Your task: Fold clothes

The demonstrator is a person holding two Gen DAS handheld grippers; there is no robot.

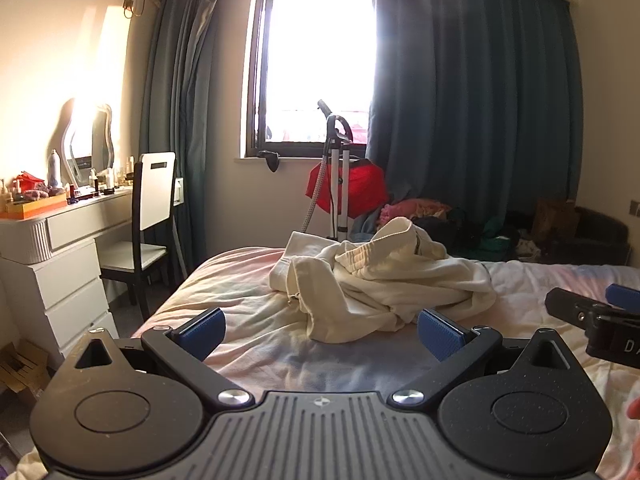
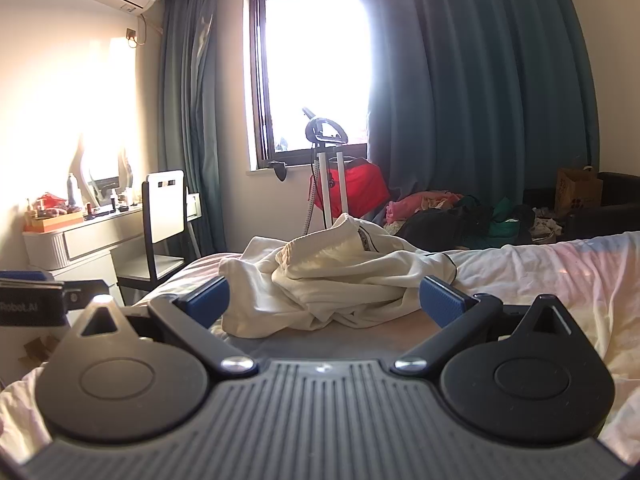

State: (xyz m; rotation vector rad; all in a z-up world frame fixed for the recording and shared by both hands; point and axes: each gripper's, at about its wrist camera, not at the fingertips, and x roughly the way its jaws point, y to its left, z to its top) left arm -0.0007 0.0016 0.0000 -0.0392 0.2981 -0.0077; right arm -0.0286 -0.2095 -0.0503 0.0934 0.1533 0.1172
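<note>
A crumpled cream-white garment (image 1: 380, 276) lies in a heap on the bed (image 1: 248, 288), just beyond both grippers; it also shows in the right wrist view (image 2: 336, 280). My left gripper (image 1: 320, 332) is open and empty, its blue pads (image 1: 202, 330) a little short of the heap. My right gripper (image 2: 324, 300) is open and empty, its pads (image 2: 440, 300) either side of the heap's near edge, not touching it. The right gripper also shows at the right edge of the left wrist view (image 1: 600, 316).
The bed sheet (image 2: 540, 276) is pale and wrinkled. A white dresser (image 1: 60, 248) with clutter and a chair (image 1: 152, 216) stand left. A garment steamer (image 1: 336, 176) with red cloth, a pile of clothes (image 1: 432, 216) and dark curtains (image 1: 480, 100) are behind the bed.
</note>
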